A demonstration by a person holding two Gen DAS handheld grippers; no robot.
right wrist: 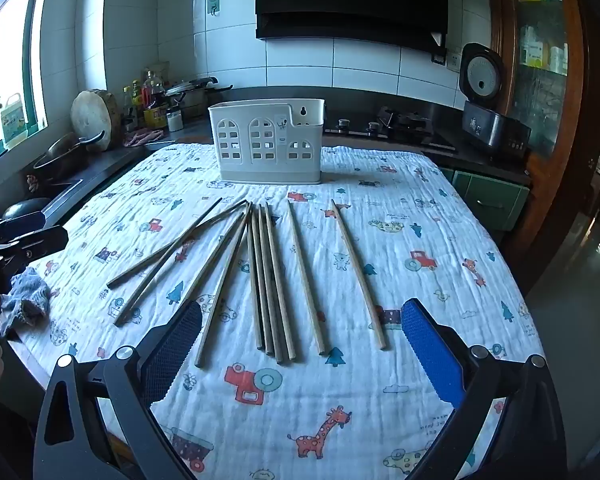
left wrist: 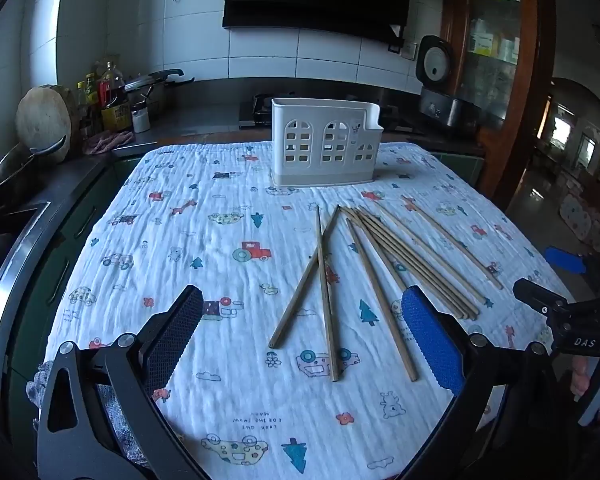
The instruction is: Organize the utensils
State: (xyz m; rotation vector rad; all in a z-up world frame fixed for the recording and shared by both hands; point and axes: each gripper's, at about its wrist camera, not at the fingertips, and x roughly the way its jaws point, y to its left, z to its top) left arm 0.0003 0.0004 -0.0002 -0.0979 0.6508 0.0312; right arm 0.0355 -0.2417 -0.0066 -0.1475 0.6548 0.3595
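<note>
Chopsticks (right wrist: 268, 280) lie fanned on my table (right wrist: 420, 208), long axes toward the holder (right wrist: 268, 148) beyond; right hand-held gripper (right wrist: 300, 356), wide open and empty, hovers nearest, left hand-held gripper (left wrist: 300, 340) likewise.

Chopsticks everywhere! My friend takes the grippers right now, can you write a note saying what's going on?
Left gripper: open, holding nothing, hovering over the near side of the cloth.
Right gripper: open, holding nothing, hovering just behind the near ends of the chopsticks.
Chopsticks: all loose on the cloth, fanned out; the two on the left cross each other.
Holder: white, upright at the far side of the cloth; no chopsticks can be seen in it.
Done: nothing yet.
Left: pick up the chopsticks and stand them in the holder.
</note>
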